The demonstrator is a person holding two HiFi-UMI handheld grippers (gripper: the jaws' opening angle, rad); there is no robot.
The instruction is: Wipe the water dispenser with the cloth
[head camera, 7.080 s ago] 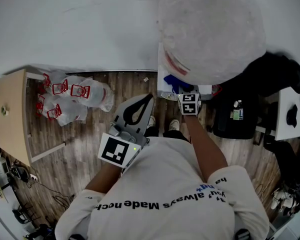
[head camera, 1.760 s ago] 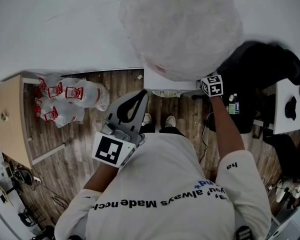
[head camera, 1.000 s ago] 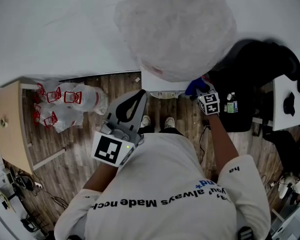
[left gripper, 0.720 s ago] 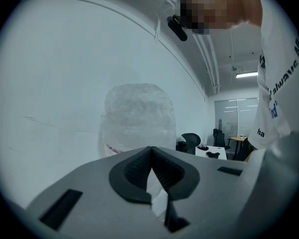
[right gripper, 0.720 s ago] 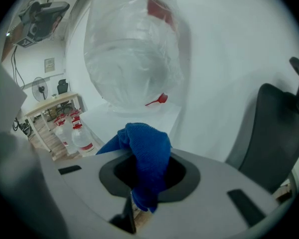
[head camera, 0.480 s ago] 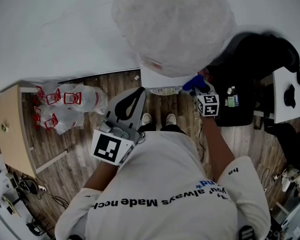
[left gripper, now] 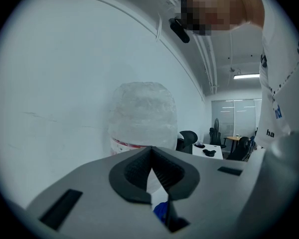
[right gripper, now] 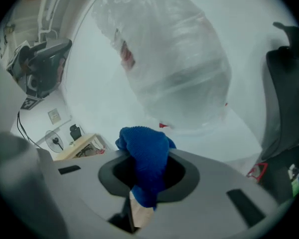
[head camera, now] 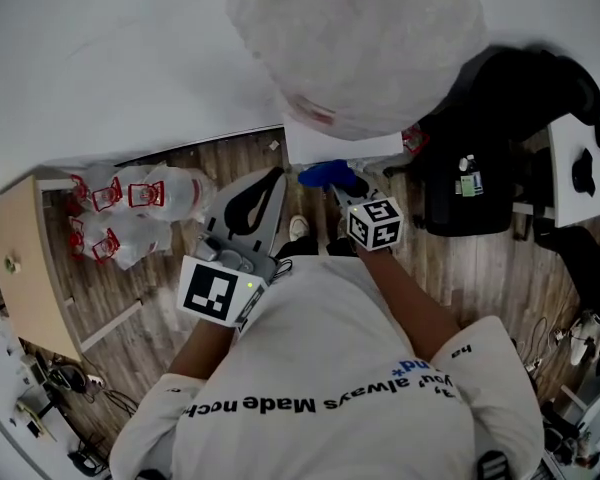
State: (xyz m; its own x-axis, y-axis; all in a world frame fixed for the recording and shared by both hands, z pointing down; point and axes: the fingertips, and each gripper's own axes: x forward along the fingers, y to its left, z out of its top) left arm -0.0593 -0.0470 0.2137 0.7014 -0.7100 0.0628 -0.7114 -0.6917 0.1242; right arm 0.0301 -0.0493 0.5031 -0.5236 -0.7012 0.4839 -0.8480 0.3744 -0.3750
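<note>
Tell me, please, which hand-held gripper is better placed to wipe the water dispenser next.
The right one: the right hand-held gripper is shut on the blue cloth, close to the water dispenser. The left hand-held gripper is shut, empty, and further back.

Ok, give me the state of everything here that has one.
Left hand-held gripper: jaws shut, empty.
Right hand-held gripper: shut on the crumpled blue cloth.
That cloth: bunched up, sticking out past the jaws.
Large clear plastic water bottle: mounted on the white water dispenser.
</note>
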